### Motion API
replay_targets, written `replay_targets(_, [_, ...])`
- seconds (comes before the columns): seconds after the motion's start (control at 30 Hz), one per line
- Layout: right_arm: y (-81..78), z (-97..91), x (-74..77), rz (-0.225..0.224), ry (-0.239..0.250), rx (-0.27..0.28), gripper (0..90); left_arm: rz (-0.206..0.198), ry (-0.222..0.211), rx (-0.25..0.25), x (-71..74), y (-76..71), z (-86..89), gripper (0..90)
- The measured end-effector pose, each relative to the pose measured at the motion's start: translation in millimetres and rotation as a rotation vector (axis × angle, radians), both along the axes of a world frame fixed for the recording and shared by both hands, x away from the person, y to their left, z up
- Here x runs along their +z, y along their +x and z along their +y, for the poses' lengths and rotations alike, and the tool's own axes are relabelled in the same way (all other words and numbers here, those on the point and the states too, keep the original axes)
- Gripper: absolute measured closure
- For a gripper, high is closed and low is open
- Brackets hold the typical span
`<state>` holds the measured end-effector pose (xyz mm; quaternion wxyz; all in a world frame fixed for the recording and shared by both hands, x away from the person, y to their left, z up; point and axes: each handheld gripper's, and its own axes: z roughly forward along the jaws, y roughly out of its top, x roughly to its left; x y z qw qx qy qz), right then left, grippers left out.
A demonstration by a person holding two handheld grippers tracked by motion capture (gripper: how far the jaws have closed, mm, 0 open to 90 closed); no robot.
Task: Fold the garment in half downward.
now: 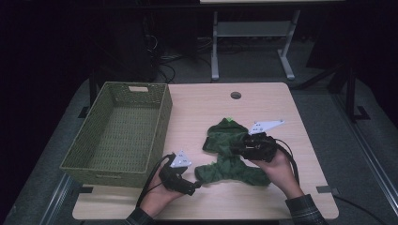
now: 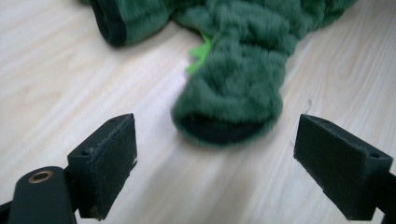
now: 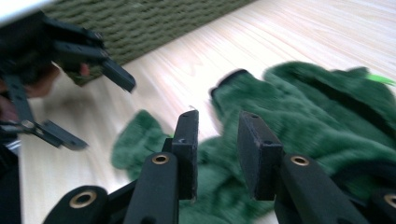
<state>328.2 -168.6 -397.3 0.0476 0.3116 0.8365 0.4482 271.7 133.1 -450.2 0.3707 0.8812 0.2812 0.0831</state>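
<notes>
Green fleece garment (image 1: 231,152), a small hooded piece with bright green spikes, is seen lying spread on the light wooden table (image 1: 281,103), to the right of the woven olive basket (image 1: 117,129) and apart from it. In the left gripper view one sleeve end (image 2: 229,109) with a dark cuff lies on the wood just ahead of the left gripper (image 2: 215,161), whose jaws are held wide apart with nothing between them. In the high view that gripper (image 1: 193,186) is placed at the garment's near left corner. The right gripper (image 3: 218,154) is set over the garment's middle; its jaws stand narrowly apart above the fleece, and no cloth is seen pinched between them.
</notes>
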Motion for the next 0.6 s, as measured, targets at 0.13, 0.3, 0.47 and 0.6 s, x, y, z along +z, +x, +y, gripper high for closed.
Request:
replay_targets(0.13, [-4.3, 11.5, 2.4, -0.004, -0.001, 0.029, 71.3, 0.005, 0.033, -0.015, -9.8, -7.0, 1.4, 12.7])
replay_targets(0.3, [-12.0, 28.3, 1.9, 0.007, 0.020, 0.062, 73.5, 0.015, 0.065, -0.036, -17.4, -12.2, -2.4, 12.7])
replay_targets(0.47, [-19.7, 47.1, -2.2, 0.006, 0.004, 0.109, 76.1, -0.039, 0.061, -0.036, -22.1, -13.5, -1.5, 12.6])
replay_targets(0.6, [-26.3, 62.5, -6.4, 0.010, -0.007, 0.149, 77.3, -0.067, 0.015, -0.053, -26.7, -13.8, 3.0, 12.5])
